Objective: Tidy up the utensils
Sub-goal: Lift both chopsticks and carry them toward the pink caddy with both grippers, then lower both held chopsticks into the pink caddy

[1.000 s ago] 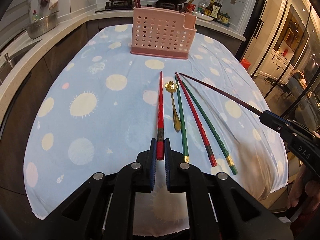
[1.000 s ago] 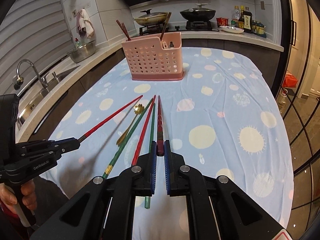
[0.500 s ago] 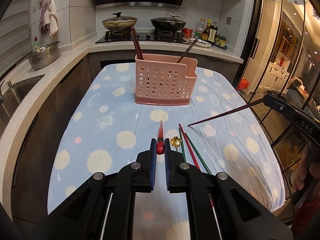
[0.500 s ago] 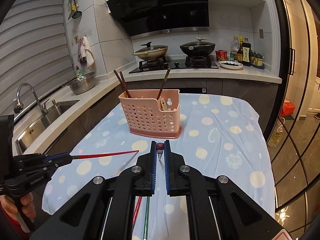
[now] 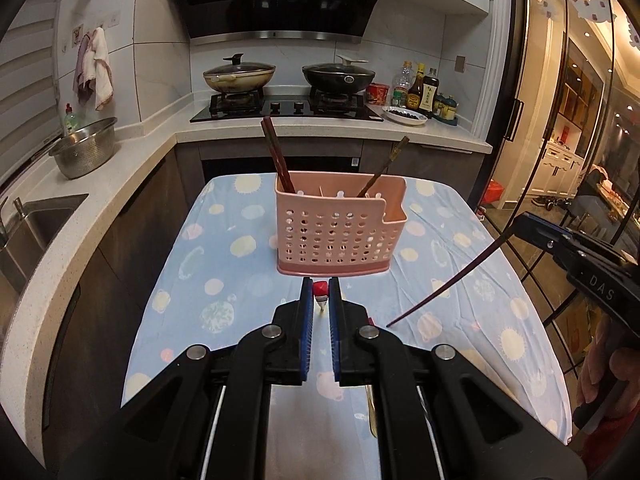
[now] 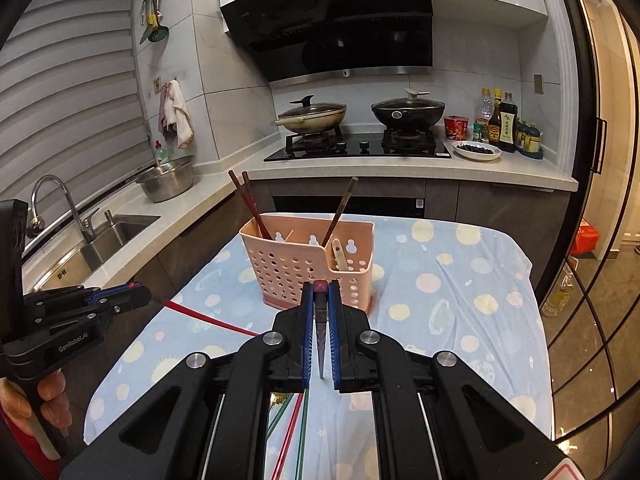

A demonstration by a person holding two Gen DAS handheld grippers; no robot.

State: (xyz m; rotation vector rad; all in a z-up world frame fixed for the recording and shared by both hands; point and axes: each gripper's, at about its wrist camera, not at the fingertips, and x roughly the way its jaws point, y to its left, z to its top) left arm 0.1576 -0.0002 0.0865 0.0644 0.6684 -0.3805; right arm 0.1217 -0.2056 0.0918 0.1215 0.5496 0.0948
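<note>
Left wrist view showed my left fingers (image 5: 321,296) pinched on a red chopstick (image 5: 320,291), seen end-on, its red butt between the blue pads and its tip pointing down toward the cloth-covered surface (image 5: 224,280). Straight ahead stood the pink basket (image 5: 340,228), upright, with dark chopsticks (image 5: 276,156) leaning out of it. My right fingers (image 5: 520,224), off to the side, gripped a dark chopstick (image 5: 448,284) that slanted down over the cloth without touching it. Right wrist view had that dark chopstick (image 6: 320,332) clamped between the pads, and a green chopstick (image 6: 302,440) and another red one (image 6: 286,444) lay on the cloth beneath. A gold spoon (image 5: 372,412) lay under my left fingers.
</note>
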